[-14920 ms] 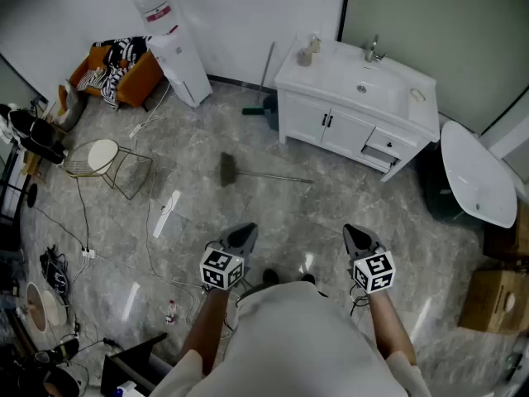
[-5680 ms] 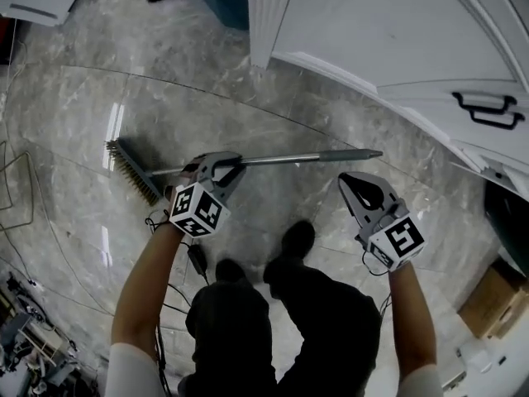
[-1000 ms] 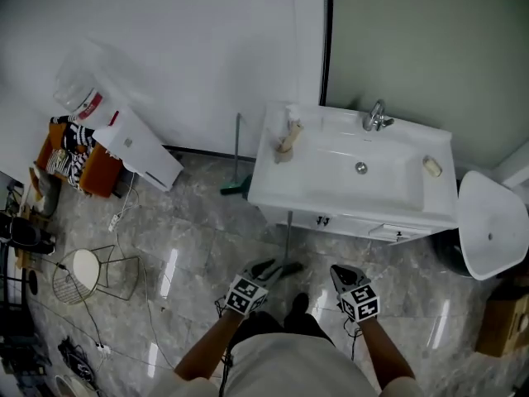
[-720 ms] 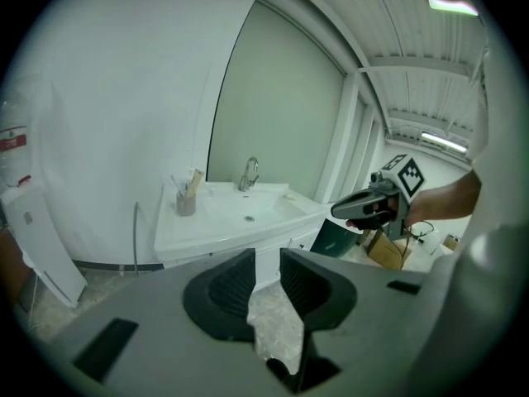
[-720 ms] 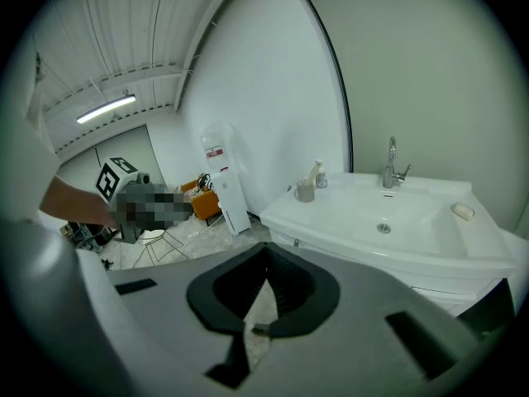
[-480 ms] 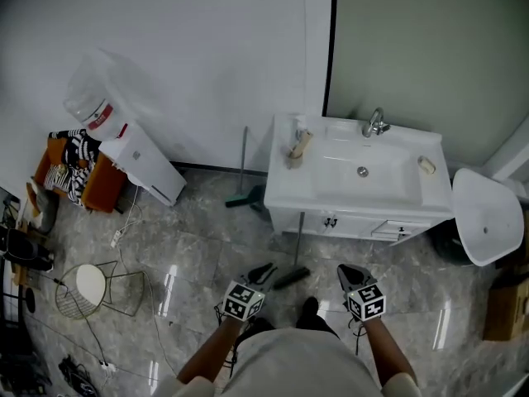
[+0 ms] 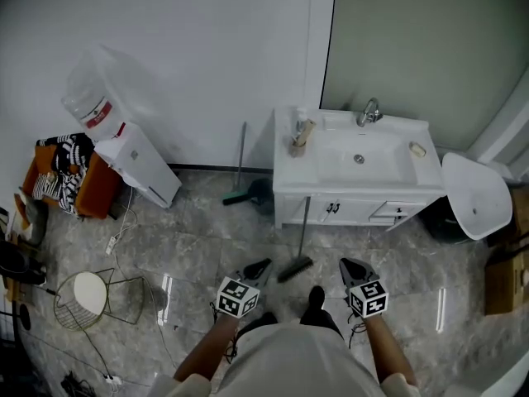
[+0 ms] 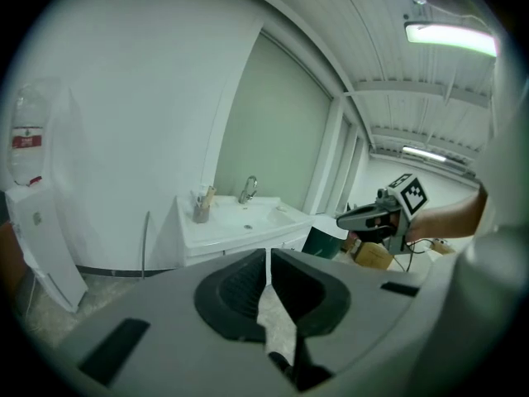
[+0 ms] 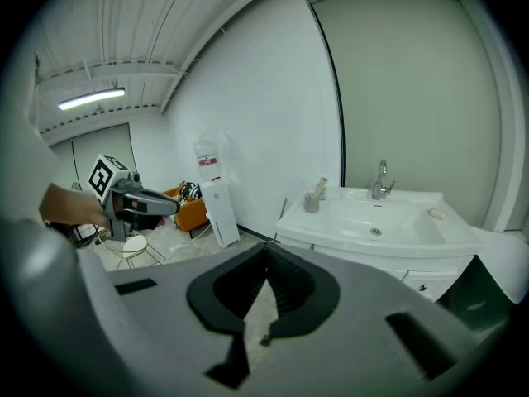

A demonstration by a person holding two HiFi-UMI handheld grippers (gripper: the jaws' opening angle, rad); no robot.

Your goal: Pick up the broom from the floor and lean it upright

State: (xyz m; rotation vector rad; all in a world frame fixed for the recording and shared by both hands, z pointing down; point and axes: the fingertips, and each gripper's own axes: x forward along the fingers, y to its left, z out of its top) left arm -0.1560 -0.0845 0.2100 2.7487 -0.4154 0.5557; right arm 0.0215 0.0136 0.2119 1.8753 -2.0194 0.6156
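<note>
The broom (image 7: 302, 234) stands upright with its grey handle leaning on the front of the white vanity (image 7: 405, 184), and its dark head rests on the floor. My left gripper (image 7: 261, 264) hangs just left of the broom head, apart from it. Its jaws have just been closing and are now shut with nothing between them, as the left gripper view (image 8: 269, 256) also shows. My right gripper (image 7: 347, 263) is to the right of the broom head, shut and empty, and its own view (image 9: 265, 251) shows the same. Neither gripper view shows the broom.
A second long-handled tool (image 7: 240, 168) leans on the wall left of the vanity. A tilted water dispenser (image 7: 132, 160), an orange chair (image 7: 62, 180) and a wire stool (image 7: 91, 292) stand at the left. A white basin (image 7: 475, 205) and a cardboard box (image 7: 502, 279) are at the right.
Both grippers have drawn back from the broom and risen. The left jaws have closed. The broom stays leaning on the vanity.
</note>
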